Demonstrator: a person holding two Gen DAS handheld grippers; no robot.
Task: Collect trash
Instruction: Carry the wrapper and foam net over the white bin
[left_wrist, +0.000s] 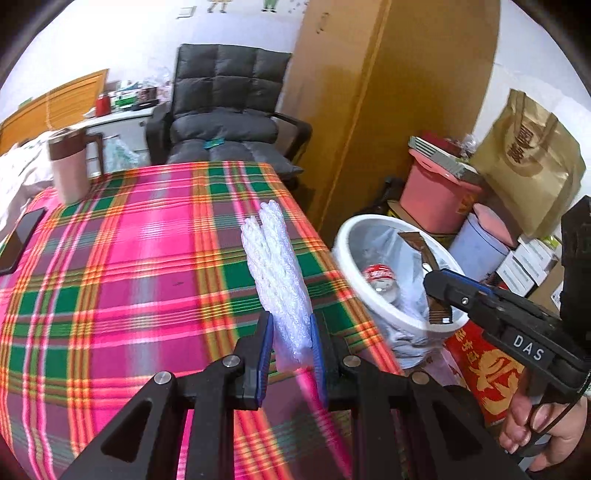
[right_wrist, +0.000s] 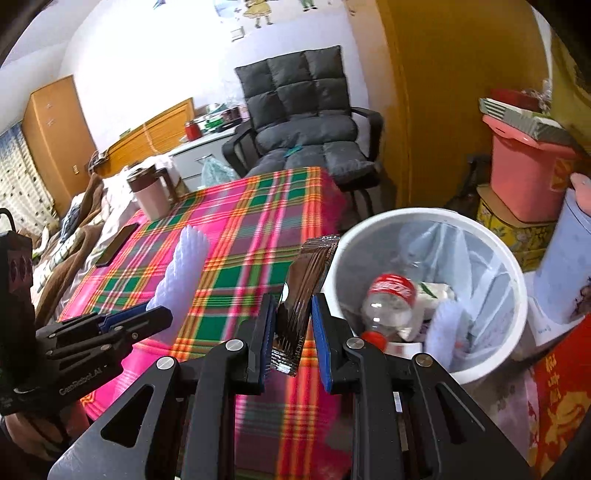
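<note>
My left gripper (left_wrist: 291, 339) is shut on a white foam fruit net (left_wrist: 275, 266) and holds it above the plaid tablecloth (left_wrist: 129, 266); the net also shows in the right wrist view (right_wrist: 181, 273). My right gripper (right_wrist: 293, 328) is shut on a brown snack wrapper (right_wrist: 306, 291), held near the rim of the white trash bin (right_wrist: 513, 273). In the left wrist view the right gripper (left_wrist: 439, 288) holds the wrapper (left_wrist: 428, 266) over the bin (left_wrist: 345, 243). The bin has a clear liner, a plastic bottle (right_wrist: 388, 306) with a red label and other white trash.
A pink lidded jug (left_wrist: 70, 166) and a black phone (left_wrist: 18, 240) lie on the table's far left. A grey padded chair (left_wrist: 225, 110) stands behind the table. Pink bucket (left_wrist: 432, 192), brown paper bag (left_wrist: 528, 162), boxes and a red bag (left_wrist: 484, 373) crowd around the bin.
</note>
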